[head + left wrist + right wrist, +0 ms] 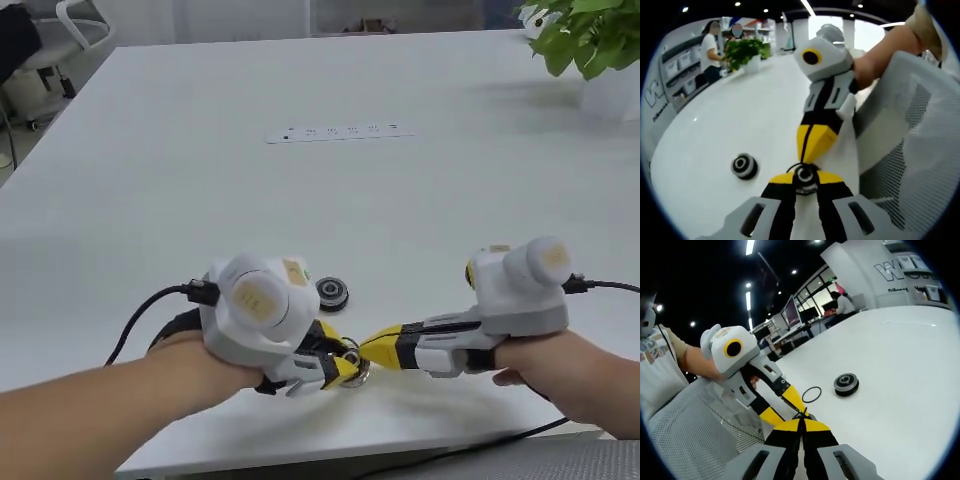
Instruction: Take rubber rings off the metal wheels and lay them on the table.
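Observation:
My left gripper (806, 178) is shut on a small metal wheel (805, 176), held just above the table near its front edge (352, 366). My right gripper (801, 424) comes in from the other side, its yellow jaws shut on a thin black rubber ring (791, 167) at that wheel's rim. In the head view the right gripper (366, 350) meets the left gripper (345, 366) tip to tip. A second metal wheel (332, 292) with its black ring on lies flat on the table behind them (846, 383) (744, 166). One loose rubber ring (811, 394) lies on the table beside it.
The white table (320, 190) stretches far back, with a power strip (340, 132) set into its middle. A potted plant (590, 45) stands at the far right corner. An office chair (60, 40) is at the far left. People stand in the background (712, 50).

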Demonstrator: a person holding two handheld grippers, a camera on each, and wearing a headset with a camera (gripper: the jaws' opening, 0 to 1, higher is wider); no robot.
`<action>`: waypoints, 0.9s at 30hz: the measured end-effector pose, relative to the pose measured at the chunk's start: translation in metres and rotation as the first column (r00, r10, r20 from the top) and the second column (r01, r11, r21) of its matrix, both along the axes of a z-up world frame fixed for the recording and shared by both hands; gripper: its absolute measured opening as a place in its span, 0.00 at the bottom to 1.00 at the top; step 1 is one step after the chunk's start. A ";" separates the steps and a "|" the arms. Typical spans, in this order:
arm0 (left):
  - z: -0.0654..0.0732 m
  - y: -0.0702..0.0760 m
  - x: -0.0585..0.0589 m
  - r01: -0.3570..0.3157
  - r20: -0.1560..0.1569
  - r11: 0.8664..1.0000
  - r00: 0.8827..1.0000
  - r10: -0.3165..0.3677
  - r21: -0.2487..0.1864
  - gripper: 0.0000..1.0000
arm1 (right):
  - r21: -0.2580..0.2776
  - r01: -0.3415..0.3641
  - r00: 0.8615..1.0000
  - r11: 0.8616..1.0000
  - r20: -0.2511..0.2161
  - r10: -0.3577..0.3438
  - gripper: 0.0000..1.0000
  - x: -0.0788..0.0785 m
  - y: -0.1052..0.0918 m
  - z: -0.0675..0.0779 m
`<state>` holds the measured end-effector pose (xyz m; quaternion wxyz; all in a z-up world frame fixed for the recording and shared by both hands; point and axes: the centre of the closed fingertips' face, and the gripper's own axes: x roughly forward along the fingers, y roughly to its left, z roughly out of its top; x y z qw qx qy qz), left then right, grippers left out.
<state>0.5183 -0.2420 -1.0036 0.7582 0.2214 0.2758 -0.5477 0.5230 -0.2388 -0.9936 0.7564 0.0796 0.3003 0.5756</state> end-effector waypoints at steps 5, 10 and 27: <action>0.007 0.001 -0.002 0.005 0.002 1.000 1.000 -0.005 -0.009 0.18 | 0.009 0.003 1.000 1.000 -0.001 -0.003 0.00 -0.001 0.002 0.006; 0.017 0.003 -0.003 0.011 0.001 1.000 1.000 -0.011 -0.028 0.22 | 0.022 0.007 1.000 1.000 0.005 -0.007 0.00 -0.001 0.004 0.017; 0.063 0.036 0.005 -0.035 0.051 0.995 0.998 0.040 -0.093 0.31 | 0.039 -0.010 0.999 0.999 0.044 0.008 0.00 0.016 0.013 0.039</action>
